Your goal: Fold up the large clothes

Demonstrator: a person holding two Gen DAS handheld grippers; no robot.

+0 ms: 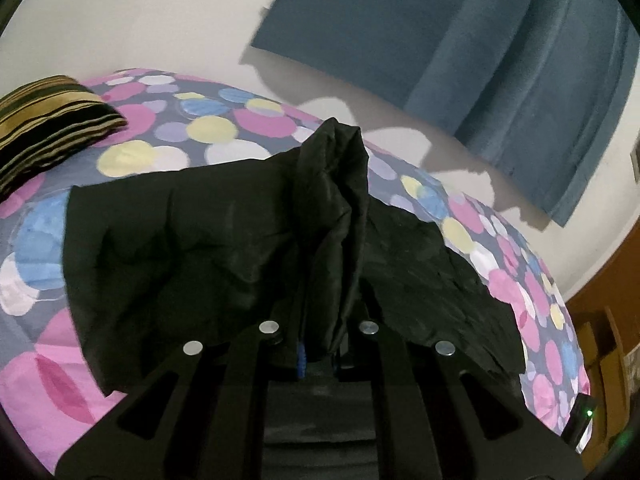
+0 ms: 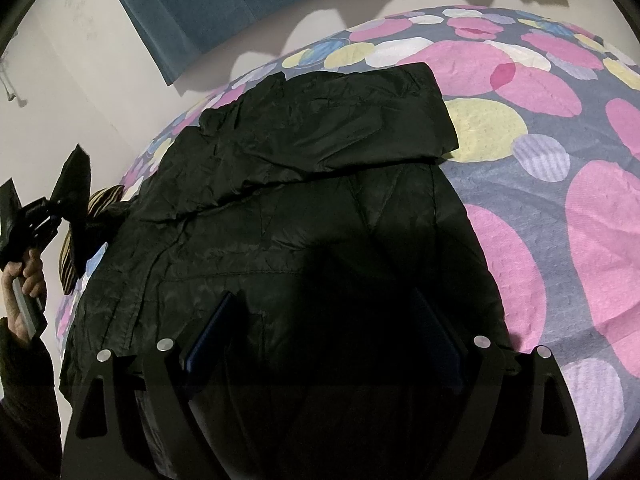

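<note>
A black jacket (image 2: 300, 208) lies spread on the bed, one sleeve (image 2: 340, 120) folded across its upper part. My right gripper (image 2: 324, 320) hovers over the jacket's lower body, open, its blue-padded fingers (image 2: 212, 332) wide apart with nothing gripped. My left gripper (image 1: 320, 356) is shut on a bunched fold of the jacket's fabric (image 1: 336, 208), which stands up from the jaws. In the right wrist view the left gripper (image 2: 60, 202) is at the far left, held by a hand (image 2: 28, 272), lifting that black fabric (image 2: 74, 180) off the bed's side. Whether the fold is a sleeve or an edge I cannot tell.
The bed sheet (image 2: 560, 168) is grey with pink, yellow and blue circles. A striped pillow (image 1: 48, 128) lies at the bed's far corner. A blue curtain (image 1: 480, 60) hangs on the white wall behind. Wooden furniture (image 1: 600, 320) stands past the bed's right edge.
</note>
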